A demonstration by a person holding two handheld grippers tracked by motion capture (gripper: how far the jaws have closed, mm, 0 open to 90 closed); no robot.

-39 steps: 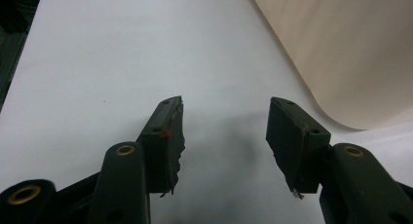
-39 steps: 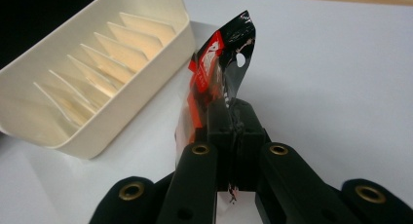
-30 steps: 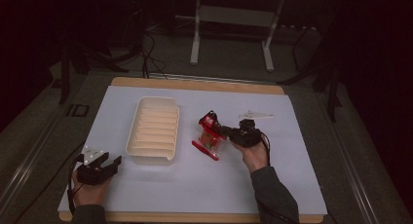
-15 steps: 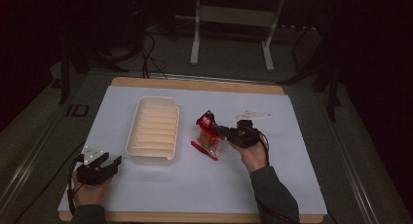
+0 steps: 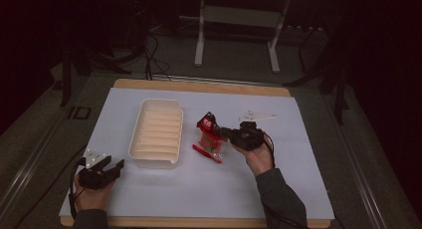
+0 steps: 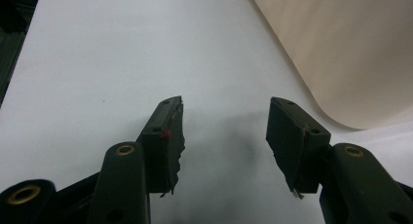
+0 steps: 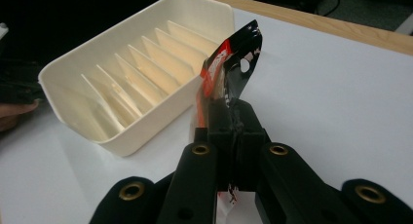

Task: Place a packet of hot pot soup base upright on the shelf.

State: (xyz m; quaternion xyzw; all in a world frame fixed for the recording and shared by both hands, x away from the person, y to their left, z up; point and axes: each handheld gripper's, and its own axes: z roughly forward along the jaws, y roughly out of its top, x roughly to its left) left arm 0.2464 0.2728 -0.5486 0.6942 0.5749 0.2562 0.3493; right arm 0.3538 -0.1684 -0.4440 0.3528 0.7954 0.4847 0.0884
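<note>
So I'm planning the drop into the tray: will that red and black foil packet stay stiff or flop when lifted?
The red and black foil packet probably flops: it is thin and creased, pinched by the right gripper. It looks light. Its glossy film may slip against the ribbed cream plastic tray.

Spread jaws — bare white table (image 6: 97, 63)

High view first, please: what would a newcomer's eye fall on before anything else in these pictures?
The red and black packet stands out most, pinched in the shut right gripper near the middle of the white table. Just to its left sits the cream tray with its row of slots, nothing in them. At the near left corner, the left gripper rests with open jaws, holding nothing.
</note>
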